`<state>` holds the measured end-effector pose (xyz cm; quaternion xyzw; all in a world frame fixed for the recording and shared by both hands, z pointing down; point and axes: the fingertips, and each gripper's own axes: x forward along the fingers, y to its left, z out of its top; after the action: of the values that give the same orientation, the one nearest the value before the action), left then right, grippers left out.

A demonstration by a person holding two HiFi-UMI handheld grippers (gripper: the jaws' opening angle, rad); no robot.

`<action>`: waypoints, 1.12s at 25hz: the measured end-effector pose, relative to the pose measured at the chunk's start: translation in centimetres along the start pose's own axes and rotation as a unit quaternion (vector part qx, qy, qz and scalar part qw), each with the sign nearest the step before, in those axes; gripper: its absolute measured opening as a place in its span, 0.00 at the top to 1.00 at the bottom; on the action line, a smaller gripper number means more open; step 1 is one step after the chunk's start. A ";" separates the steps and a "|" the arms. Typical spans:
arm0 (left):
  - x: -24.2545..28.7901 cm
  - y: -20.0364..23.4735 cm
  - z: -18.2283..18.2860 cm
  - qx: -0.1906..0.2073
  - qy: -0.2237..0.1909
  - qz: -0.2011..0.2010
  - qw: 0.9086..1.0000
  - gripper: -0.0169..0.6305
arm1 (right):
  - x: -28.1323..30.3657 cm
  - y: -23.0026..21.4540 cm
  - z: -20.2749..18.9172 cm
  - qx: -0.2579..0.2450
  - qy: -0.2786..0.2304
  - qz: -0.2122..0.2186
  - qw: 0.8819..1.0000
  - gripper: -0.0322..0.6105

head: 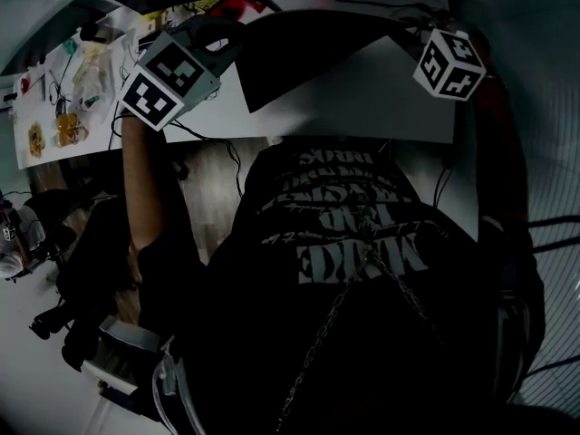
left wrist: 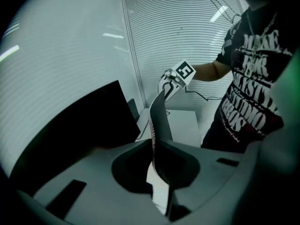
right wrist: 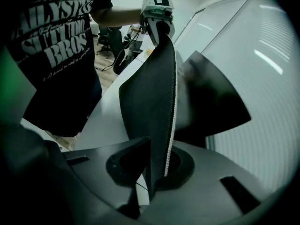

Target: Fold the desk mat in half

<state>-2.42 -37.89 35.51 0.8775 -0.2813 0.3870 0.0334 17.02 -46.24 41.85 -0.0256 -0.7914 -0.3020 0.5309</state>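
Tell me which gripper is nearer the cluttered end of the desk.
The left gripper, shut on the desk mat beside the cables and small items; the right gripper grips the mat farther from them.

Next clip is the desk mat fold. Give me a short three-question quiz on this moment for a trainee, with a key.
1. True or false: the left gripper is open with nothing between its jaws.
2. What is the right gripper shut on? A) a cable B) the edge of the desk mat C) a chair
3. Fill in: the mat's gripped edge is held ___ the white table.
Key: 1 false, it is shut on the mat; 2 B; 3 above.
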 end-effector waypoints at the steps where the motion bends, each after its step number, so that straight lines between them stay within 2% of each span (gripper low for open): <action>1: -0.3 0.9 0.4 0.006 -0.004 0.004 1.000 0.94 | -0.8 -1.0 0.1 0.000 0.006 -0.013 1.000 0.93; 6: -0.7 3.9 2.9 0.054 -0.017 0.012 0.998 0.94 | -5.1 -5.4 -0.3 0.010 0.045 -0.079 0.996 0.93; 9: -0.7 3.5 3.3 0.075 -0.013 -0.011 0.997 0.94 | -7.2 -5.4 0.0 0.030 0.062 -0.082 0.994 0.93; 11: -0.3 2.3 2.4 0.076 -0.006 -0.045 0.996 0.94 | -7.2 -3.2 0.3 0.044 0.068 -0.053 0.995 0.93; 15: 2.0 -2.3 -2.3 0.047 0.022 -0.125 0.991 0.94 | -3.3 5.0 0.8 0.076 0.055 0.060 0.994 0.93; 19: 4.9 -7.7 -8.5 -0.009 0.046 -0.198 0.979 0.94 | 1.2 12.2 1.2 0.115 0.036 0.150 0.981 0.93; 22: 5.7 -10.9 -10.9 -0.047 0.056 -0.246 0.966 0.94 | 2.2 15.3 1.6 0.129 0.035 0.196 0.971 0.93; 25: 7.2 -11.4 -12.0 -0.073 0.057 -0.256 0.962 0.94 | 3.9 16.5 0.8 0.141 0.041 0.217 0.965 0.93; 28: 9.6 -9.4 -13.8 -0.079 0.080 -0.220 0.969 0.94 | 6.3 16.4 0.2 0.147 0.045 0.220 0.963 0.93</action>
<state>-1.46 -30.62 53.35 0.8788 -0.1069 0.4155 0.2090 20.07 -34.50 54.56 -0.1075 -0.7774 -0.0592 0.6170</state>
